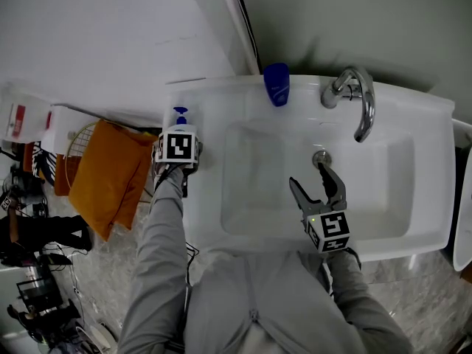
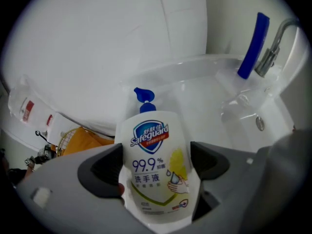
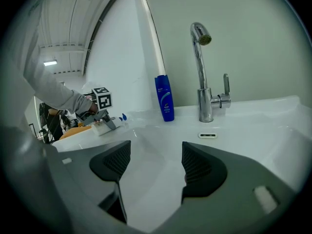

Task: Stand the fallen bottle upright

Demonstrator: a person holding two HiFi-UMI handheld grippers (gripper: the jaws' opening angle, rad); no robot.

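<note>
Fallen bottle (image 2: 155, 145): white hand-wash pump bottle lying label-up on the left rim of the sink (image 1: 413, 102), blue pump pointing to the far side, base toward the near side. Not yet upright. Left hand-held gripper (image 2: 156, 167) points steeply down over it, jaws spread wide and straddling the body; the pads sit just beside the two flanks and no squeeze shows on the plastic, so it reads as open rather than clamped. Right hand-held gripper (image 3: 156, 155) hangs over the basin to the right, jaws apart, nothing between them, well away from the bottle. A blue bottle (image 1: 276, 83) stands upright on the far rim, left of the tap (image 1: 354, 94); neither is involved. Handling, as judged: thin-walled plastic holding liquid, so moderately heavy, with the weight shifting as it tilts. The walls will probably give under a hard pinch. The glossy label and smooth sink rim suggest it may slip. The pump head is a poor hold, being narrow and likely to turn. The better hold is across the broad body at about label height, where the jaws now stand, with the bottle swung up about its base. The rim ledge is narrow, so the base should be set flat before release.
</note>
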